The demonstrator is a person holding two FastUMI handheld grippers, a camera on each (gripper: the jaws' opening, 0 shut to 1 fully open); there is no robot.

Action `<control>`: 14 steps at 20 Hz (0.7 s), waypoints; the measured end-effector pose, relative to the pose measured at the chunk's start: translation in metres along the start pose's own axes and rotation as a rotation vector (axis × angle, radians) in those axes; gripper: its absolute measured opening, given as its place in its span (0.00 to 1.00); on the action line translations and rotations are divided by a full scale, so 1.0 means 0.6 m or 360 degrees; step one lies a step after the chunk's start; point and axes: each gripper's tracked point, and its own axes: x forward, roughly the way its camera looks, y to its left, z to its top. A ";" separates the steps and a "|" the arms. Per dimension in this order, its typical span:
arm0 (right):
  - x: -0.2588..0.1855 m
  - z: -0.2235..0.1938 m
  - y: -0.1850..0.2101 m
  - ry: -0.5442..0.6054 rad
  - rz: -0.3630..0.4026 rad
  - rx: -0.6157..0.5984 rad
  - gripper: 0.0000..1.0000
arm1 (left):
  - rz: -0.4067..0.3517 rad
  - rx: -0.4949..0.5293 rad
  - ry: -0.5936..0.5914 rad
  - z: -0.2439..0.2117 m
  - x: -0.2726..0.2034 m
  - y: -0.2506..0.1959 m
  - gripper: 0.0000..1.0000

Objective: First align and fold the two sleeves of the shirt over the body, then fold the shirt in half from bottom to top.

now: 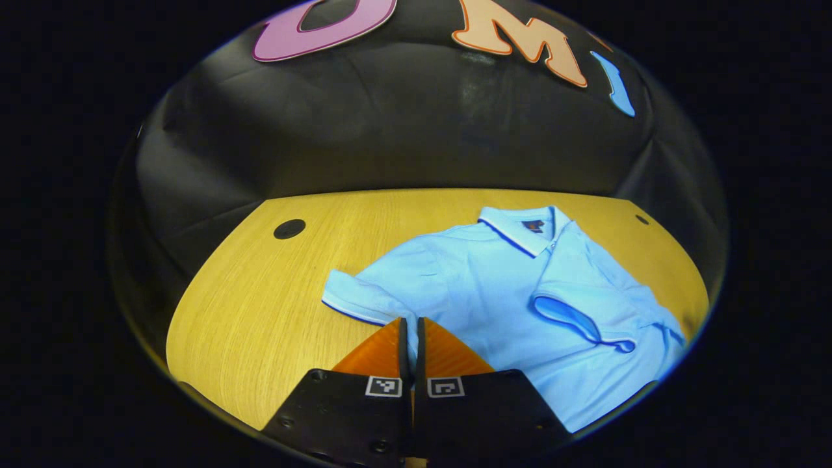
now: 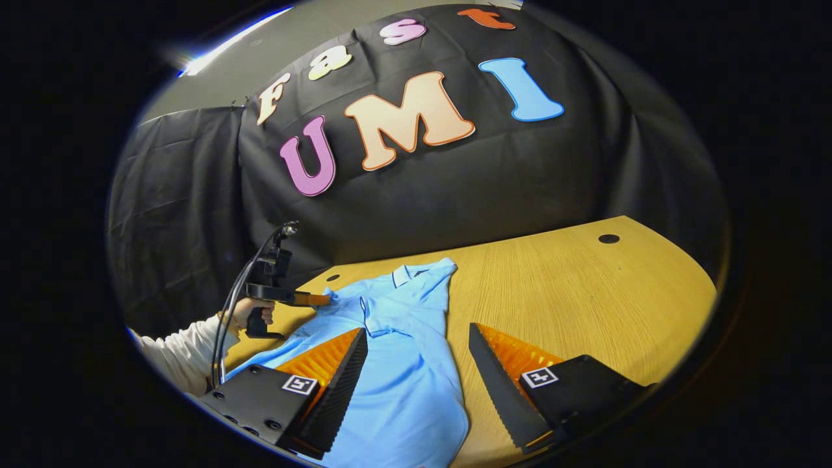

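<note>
A light blue polo shirt [image 1: 481, 292] lies flat on the wooden table [image 1: 260, 312], collar [image 1: 520, 231] toward the booth wall. One short sleeve [image 1: 578, 315] is folded over the body. The other sleeve [image 1: 354, 298] sticks out sideways. My left gripper [image 1: 411, 323] is shut at this sleeve's hem, a sliver of blue cloth between its fingers. The right gripper view shows the left gripper [image 2: 323, 299], held by a hand [image 2: 250, 312], at the shirt's far sleeve. My right gripper [image 2: 416, 339] hovers open over the shirt's [image 2: 403, 377] near side, holding nothing.
The table has round cable holes [image 1: 289, 229] near its back corners, another hole [image 2: 608, 238] on the bare wood to the right of the shirt. A white-sleeved forearm [image 2: 182, 351] and a cable reach in from the left. Black cloth walls close the back.
</note>
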 end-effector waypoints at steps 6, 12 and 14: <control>0.000 0.000 0.005 0.0003 0.0018 0.0005 0.98 | -0.0200 0.0101 -0.0171 0.095 -0.042 -0.126 0.00; -0.004 -0.001 0.007 0.0009 0.0029 -0.0003 0.98 | -0.0399 0.0431 -0.0231 0.116 -0.054 -0.303 0.00; -0.004 -0.004 0.003 0.0018 0.0020 -0.0010 0.98 | -0.0478 0.0548 -0.0216 0.098 -0.056 -0.362 0.00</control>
